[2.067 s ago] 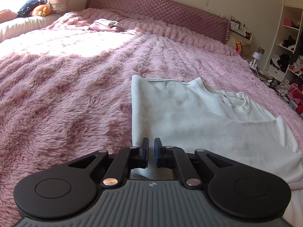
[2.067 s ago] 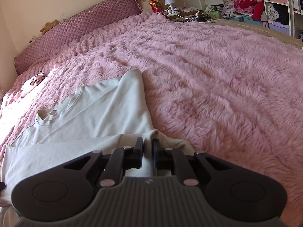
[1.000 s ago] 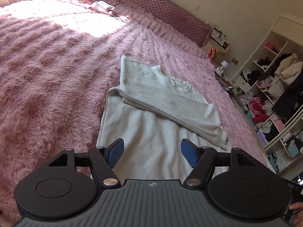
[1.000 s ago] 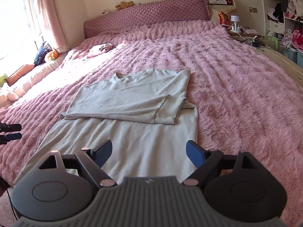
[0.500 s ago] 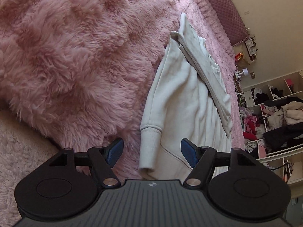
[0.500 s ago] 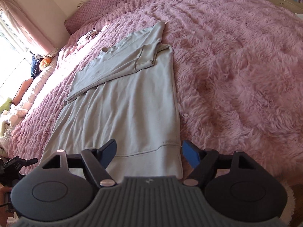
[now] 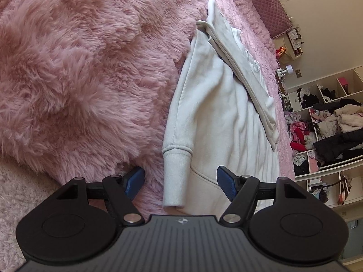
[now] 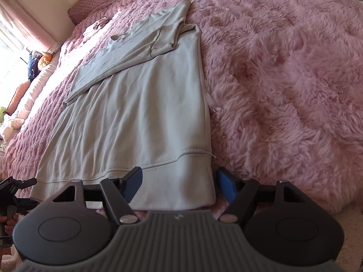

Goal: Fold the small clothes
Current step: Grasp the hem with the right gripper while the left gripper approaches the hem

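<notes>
A pale grey-white sweatshirt (image 8: pixel 140 104) lies flat on the pink fluffy bedspread (image 8: pixel 283 72), sleeves folded across its chest, hem toward me. In the left wrist view the sweatshirt (image 7: pixel 217 117) shows its left hem corner. My left gripper (image 7: pixel 180 182) is open, its jaws on either side of that ribbed corner. My right gripper (image 8: pixel 179 184) is open around the right hem corner, with its blue fingertips (image 8: pixel 224 184) just past the garment's edge. Neither holds cloth.
A quilted pink headboard (image 7: pixel 263 4) stands at the far end. Open shelves stuffed with clothes (image 7: pixel 329 124) stand to the right. Pillows and toys (image 8: pixel 34 68) lie by the window. A small folded garment (image 8: pixel 95 26) rests near the headboard. The left gripper's body (image 8: pixel 11 188) shows at the edge.
Both grippers let go of the sleeves, opened and drew back from the chest down to the hem. They now sit low at the two bottom corners.
</notes>
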The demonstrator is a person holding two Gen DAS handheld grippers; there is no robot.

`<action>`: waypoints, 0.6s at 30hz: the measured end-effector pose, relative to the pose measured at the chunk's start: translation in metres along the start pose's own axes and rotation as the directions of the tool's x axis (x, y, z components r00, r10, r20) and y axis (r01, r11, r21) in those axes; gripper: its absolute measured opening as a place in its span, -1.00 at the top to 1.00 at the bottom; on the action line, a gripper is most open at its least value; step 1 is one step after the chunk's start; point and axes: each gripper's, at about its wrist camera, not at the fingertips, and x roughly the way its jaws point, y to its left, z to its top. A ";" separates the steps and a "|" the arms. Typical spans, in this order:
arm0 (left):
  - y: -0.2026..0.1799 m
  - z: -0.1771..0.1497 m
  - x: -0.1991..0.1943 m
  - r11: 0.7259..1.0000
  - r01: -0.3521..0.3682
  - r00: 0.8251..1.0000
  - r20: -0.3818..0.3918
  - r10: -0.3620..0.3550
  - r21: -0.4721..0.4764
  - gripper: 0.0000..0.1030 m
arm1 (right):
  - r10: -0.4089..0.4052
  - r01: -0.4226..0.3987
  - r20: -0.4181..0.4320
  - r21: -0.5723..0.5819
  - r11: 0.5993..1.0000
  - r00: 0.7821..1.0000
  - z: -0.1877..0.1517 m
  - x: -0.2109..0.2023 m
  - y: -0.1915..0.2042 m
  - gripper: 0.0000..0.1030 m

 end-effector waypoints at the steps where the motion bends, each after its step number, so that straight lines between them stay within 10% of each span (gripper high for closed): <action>1: 0.000 0.000 0.001 1.000 0.001 1.000 0.004 -0.001 0.002 -0.56 | 0.009 -0.009 -0.007 -0.001 1.000 1.000 0.001 0.000 0.002 0.00; 8: 0.003 -0.007 -0.006 0.998 -0.019 0.998 0.061 0.016 0.053 0.82 | -0.017 0.017 0.003 -0.017 1.000 1.000 0.003 -0.007 0.004 0.68; 18: -0.022 0.005 -0.018 0.989 0.132 0.988 0.069 -0.137 0.071 0.91 | 0.119 -0.121 0.056 0.035 0.992 0.991 0.023 -0.030 0.012 0.88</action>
